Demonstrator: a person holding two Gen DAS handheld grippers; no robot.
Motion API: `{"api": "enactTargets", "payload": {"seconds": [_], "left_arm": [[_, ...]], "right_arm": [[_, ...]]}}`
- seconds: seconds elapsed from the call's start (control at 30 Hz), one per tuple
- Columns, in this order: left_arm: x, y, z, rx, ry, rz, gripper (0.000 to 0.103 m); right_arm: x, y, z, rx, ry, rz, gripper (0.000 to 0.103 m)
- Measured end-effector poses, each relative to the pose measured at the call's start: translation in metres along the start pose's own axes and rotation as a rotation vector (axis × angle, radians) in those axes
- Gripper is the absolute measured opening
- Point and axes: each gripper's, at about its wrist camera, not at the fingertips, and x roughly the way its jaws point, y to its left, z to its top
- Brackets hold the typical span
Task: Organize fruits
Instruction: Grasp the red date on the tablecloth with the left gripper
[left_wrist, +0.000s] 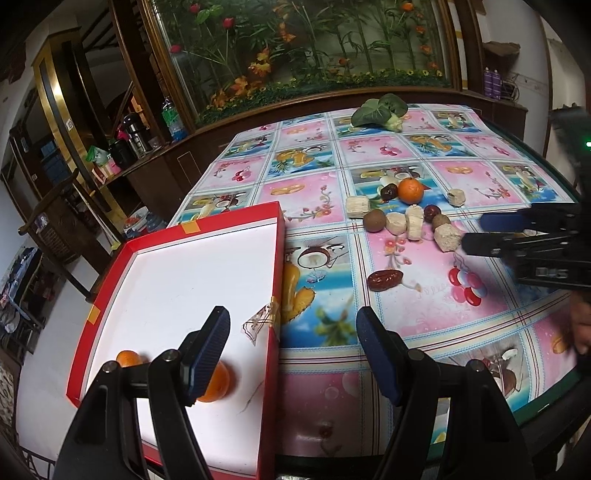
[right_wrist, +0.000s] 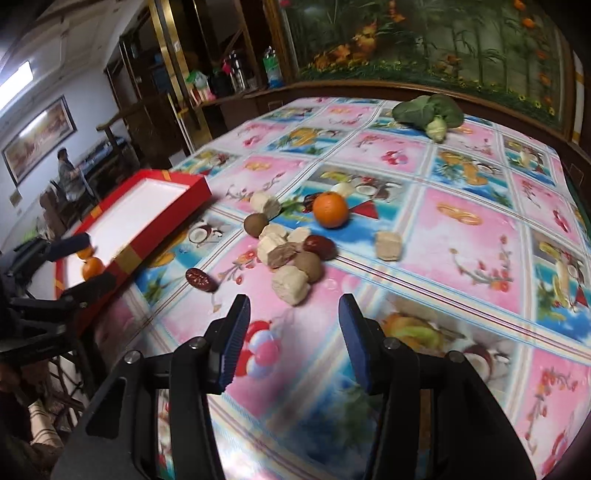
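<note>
A red box with a white floor lies at the table's left edge; it also shows in the right wrist view. Two oranges lie in its near end. A third orange lies mid-table among brown round fruits, red dates and pale corn-cob pieces. My left gripper is open and empty over the box's right wall. My right gripper is open and empty, just short of the nearest cob piece; it also shows in the left wrist view.
A leafy green vegetable lies at the table's far end. The table has a fruit-print cloth. A wooden cabinet with bottles and a flower mural stand behind. A person sits far left.
</note>
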Motion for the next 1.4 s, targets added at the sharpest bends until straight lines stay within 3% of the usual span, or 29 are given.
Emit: {"api": "enactTargets", "payload": {"seconds": [0.17, 0.27, 0.37, 0.53, 0.77, 0.93, 1.0, 1.1, 1.17, 1.4], "left_arm": [[0.004, -0.008, 0.004, 0.023, 0.005, -0.026, 0.071], [0.012, -0.015, 0.009, 0.033, 0.021, -0.057, 0.071], [0.026, -0.027, 0.016, 0.048, 0.052, -0.085, 0.071], [0.046, -0.040, 0.025, 0.053, 0.101, -0.120, 0.071], [0.076, -0.051, 0.031, 0.033, 0.169, -0.130, 0.071], [0.082, -0.048, 0.032, -0.014, 0.158, -0.152, 0.070], [0.082, -0.047, 0.031, -0.031, 0.157, -0.178, 0.059], [0.080, -0.050, 0.031, -0.022, 0.143, -0.208, 0.053], [0.080, -0.052, 0.032, -0.028, 0.140, -0.253, 0.036], [0.077, -0.054, 0.030, -0.032, 0.118, -0.258, 0.032]], "right_arm": [[0.026, 0.002, 0.008, 0.031, 0.055, -0.039, 0.051], [0.035, 0.004, 0.011, 0.036, 0.083, -0.055, 0.036], [0.039, 0.007, 0.012, 0.034, 0.088, -0.071, 0.030], [0.035, -0.003, 0.009, 0.073, 0.074, -0.028, 0.030], [0.010, -0.039, 0.011, 0.222, -0.002, -0.001, 0.030], [-0.008, -0.057, 0.014, 0.310, -0.083, -0.012, 0.030], [-0.011, -0.059, 0.015, 0.321, -0.102, -0.017, 0.030], [-0.011, -0.060, 0.016, 0.323, -0.108, -0.025, 0.030], [-0.011, -0.060, 0.016, 0.324, -0.113, -0.037, 0.030], [-0.012, -0.064, 0.014, 0.328, -0.131, -0.075, 0.030]]}}
